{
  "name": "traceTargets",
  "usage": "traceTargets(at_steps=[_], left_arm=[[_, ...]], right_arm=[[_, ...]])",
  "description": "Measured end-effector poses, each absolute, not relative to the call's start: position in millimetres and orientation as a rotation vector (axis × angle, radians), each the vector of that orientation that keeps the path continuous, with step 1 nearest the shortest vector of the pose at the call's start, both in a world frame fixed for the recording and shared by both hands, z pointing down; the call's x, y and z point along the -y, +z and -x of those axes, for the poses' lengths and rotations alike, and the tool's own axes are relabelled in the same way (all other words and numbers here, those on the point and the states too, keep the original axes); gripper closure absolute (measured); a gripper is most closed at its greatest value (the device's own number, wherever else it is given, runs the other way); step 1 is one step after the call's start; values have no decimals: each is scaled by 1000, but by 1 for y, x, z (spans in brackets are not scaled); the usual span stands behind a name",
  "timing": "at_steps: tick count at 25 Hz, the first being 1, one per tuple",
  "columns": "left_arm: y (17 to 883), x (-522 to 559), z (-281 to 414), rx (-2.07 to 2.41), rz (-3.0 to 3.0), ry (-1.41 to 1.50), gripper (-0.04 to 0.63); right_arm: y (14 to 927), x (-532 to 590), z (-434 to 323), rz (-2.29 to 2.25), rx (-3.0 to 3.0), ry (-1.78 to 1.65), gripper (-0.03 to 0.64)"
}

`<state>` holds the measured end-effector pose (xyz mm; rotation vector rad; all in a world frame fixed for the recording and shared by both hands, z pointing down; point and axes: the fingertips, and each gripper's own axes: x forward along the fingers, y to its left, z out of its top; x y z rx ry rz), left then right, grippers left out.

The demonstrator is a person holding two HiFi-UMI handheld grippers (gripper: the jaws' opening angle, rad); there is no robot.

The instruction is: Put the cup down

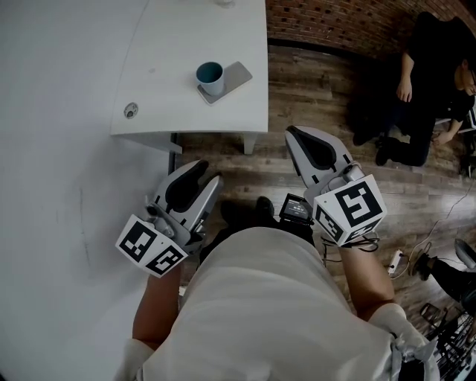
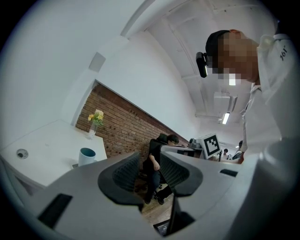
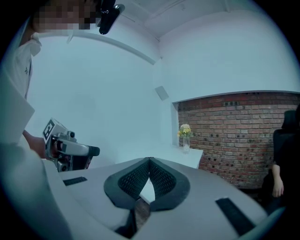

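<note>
Cup: one, teal (image 1: 210,77), stood upright on the far white table, near its right edge, held by neither tool.
Slab: one flat grey slab (image 1: 238,75) lay under the cup and stuck out to the right of it.
Table: one, white (image 1: 186,111), at the far left of the scene, with one round grommet (image 1: 131,111) near its near left edge.
Left gripper: one (image 1: 206,173), held low on the near side of the table over the wooden floor (image 1: 312,89); its two jaws stood apart with a clear gap, and nothing was gripped between them.
Right gripper: one (image 1: 292,133), to the right of the left one and just past the table's near right corner; its two jaws were pressed together at the tips, with nothing between them.
Marker cubes: two, one on each gripper, the left one (image 1: 151,247) and the right one (image 1: 349,207) both near the wearer's body.
Vase: one, with yellow and white flowers (image 3: 185,136), stood at the far end of the table in front of the brick wall (image 1: 349,22).
Seated person: one, in black clothes (image 1: 431,82), at the far right, well apart from the table.
Cup and grippers: well apart; the cup rested far ahead of both.
</note>
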<state>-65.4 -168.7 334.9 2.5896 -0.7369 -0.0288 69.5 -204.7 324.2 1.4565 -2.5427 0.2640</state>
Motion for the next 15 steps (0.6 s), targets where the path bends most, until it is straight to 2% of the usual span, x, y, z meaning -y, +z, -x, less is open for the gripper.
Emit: traceTargets(at_steps=[15], left_arm=[[333, 166, 66, 724, -2589, -29, 454]], right_arm=[[319, 208, -68, -1454, 2538, 256, 606]])
